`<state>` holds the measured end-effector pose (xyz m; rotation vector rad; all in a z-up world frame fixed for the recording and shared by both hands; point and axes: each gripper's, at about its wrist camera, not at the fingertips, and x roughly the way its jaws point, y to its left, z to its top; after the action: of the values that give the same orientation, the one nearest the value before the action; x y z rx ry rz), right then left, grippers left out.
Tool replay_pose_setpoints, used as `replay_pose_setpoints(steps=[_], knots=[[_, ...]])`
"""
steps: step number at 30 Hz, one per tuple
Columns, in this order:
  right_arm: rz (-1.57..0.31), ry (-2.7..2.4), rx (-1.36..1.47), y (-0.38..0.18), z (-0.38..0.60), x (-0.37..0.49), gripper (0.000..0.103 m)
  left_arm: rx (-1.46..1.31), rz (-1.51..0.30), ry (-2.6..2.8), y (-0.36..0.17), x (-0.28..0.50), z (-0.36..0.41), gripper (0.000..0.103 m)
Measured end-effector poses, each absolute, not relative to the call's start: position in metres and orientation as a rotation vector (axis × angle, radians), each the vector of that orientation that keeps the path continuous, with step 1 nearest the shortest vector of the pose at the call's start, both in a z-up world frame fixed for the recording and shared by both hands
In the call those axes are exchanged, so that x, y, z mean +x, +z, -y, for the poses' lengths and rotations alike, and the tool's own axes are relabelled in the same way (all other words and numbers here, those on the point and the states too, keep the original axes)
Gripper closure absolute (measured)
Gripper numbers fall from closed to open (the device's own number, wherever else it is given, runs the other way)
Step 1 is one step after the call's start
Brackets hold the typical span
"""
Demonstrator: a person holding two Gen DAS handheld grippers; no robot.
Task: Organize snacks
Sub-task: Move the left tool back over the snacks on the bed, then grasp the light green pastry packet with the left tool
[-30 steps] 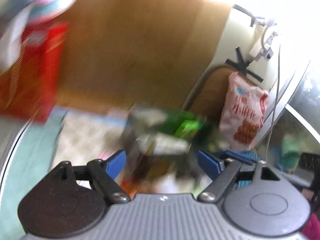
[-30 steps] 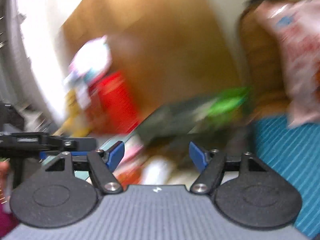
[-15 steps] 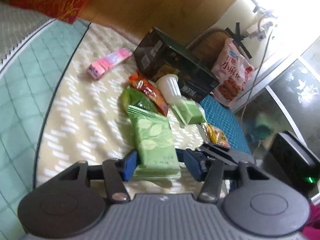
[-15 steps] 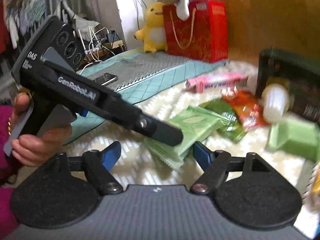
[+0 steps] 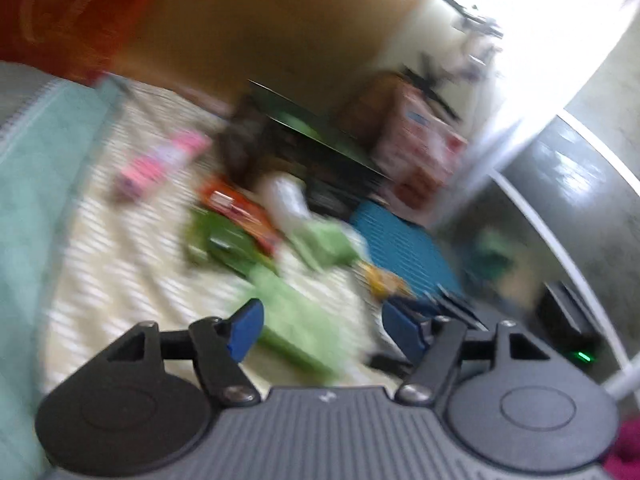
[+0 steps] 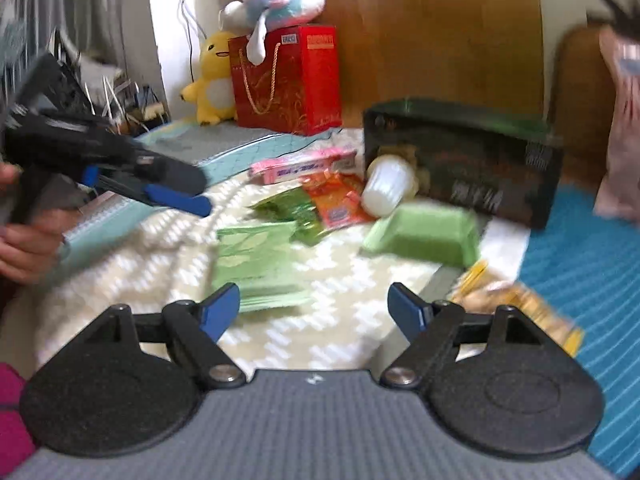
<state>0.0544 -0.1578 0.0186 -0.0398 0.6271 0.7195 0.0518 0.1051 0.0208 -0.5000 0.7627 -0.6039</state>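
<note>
Snacks lie scattered on a cream zigzag-patterned blanket (image 6: 320,320) spread over the bed. Left tool (image 5: 320,326) has just been opening, fingers apart over a pale green leaf-print packet (image 5: 296,320), pads not pressing it; the view is blurred. Right tool (image 6: 314,306) has also been opening, fingers wide apart and empty, the same packet (image 6: 256,264) lying just ahead of its left finger. Beyond sit an orange sachet (image 6: 336,204), white plastic cup (image 6: 388,186) on its side, light green box (image 6: 428,232), pink bar pack (image 6: 304,164) and dark rectangular carton (image 6: 480,160). Yellow wrapped snack (image 6: 516,308) rests at the blanket's right edge.
</note>
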Motion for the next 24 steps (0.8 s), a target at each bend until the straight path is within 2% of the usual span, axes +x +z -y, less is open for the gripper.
replay_pose_setpoints(steps=[6,7,8,9,10,11,18,24], knots=[[-0.630,0.755,-0.063,0.006,0.120,0.047,0.021,-0.455,-0.815,-0.539,0.014,0.079,-0.101,0.033],[-0.614,0.743,-0.100,0.006,0.117,0.045,0.024,-0.447,-0.835,-0.531,0.009,0.082,-0.098,0.036],[-0.599,0.729,-0.136,0.005,0.114,0.043,0.034,-0.439,-0.860,-0.525,0.003,0.084,-0.096,0.041],[-0.594,0.730,-0.150,0.006,0.117,0.042,0.034,-0.425,-0.844,-0.525,0.003,0.082,-0.093,0.044],[-0.591,0.727,-0.150,0.006,0.121,0.042,0.034,-0.419,-0.860,-0.551,0.003,0.079,-0.091,0.060],[-0.596,0.725,-0.142,0.006,0.126,0.042,0.034,-0.432,-0.887,-0.598,-0.001,0.079,-0.088,0.067],[-0.645,0.770,-0.033,0.007,0.177,0.028,0.048,-0.435,-0.928,-0.720,-0.006,0.046,-0.058,0.068],[-0.679,0.740,0.107,0.012,0.218,0.029,0.050,-0.402,-0.976,-0.830,-0.003,0.044,-0.020,0.067]])
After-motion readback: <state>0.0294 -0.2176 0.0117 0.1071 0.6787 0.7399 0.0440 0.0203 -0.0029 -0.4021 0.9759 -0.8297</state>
